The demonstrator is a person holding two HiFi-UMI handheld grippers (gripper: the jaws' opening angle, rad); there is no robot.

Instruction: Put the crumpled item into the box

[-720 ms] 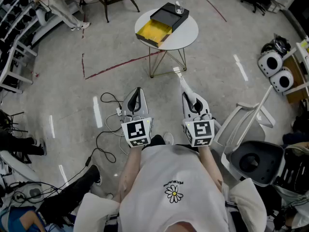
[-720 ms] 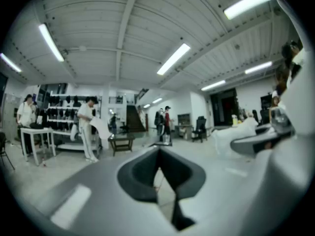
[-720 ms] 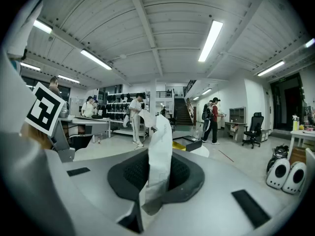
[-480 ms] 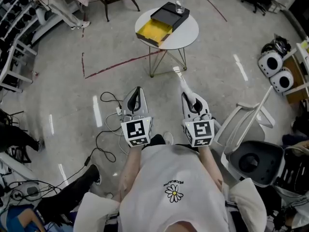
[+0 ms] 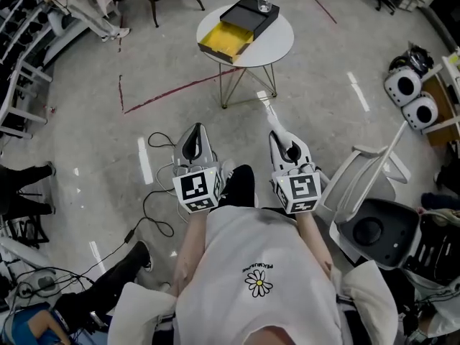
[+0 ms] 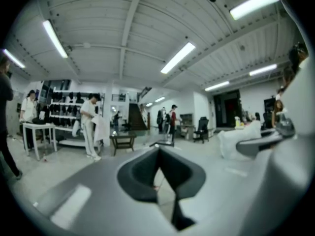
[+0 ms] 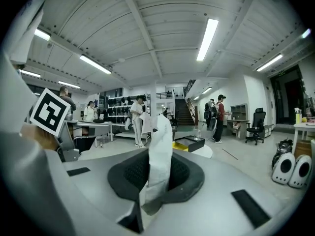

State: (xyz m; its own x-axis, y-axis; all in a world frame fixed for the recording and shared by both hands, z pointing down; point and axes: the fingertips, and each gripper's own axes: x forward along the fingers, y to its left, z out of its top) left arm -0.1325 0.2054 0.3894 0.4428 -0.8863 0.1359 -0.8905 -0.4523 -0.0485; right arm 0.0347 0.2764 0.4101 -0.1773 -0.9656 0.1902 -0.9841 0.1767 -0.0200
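The grey polished concrete floor (image 5: 323, 128) takes most of the head view, and the round white table on thin metal legs (image 5: 277, 45) stands on it well ahead of the person. On this table lies the flat black box with its yellow inside open (image 5: 241, 24), and from here nothing is seen in it. The left gripper (image 5: 192, 139) is held low before the body; its pads meet at the tips and carry nothing. The right gripper (image 5: 282, 144) is beside it, and its jaws are pressed nearly together on the crumpled white strip of paper (image 7: 160, 151), which stands up between the pads. So, by my judgement, the picking is done. What is left is to reach the table, bring the paper over the box and release it there
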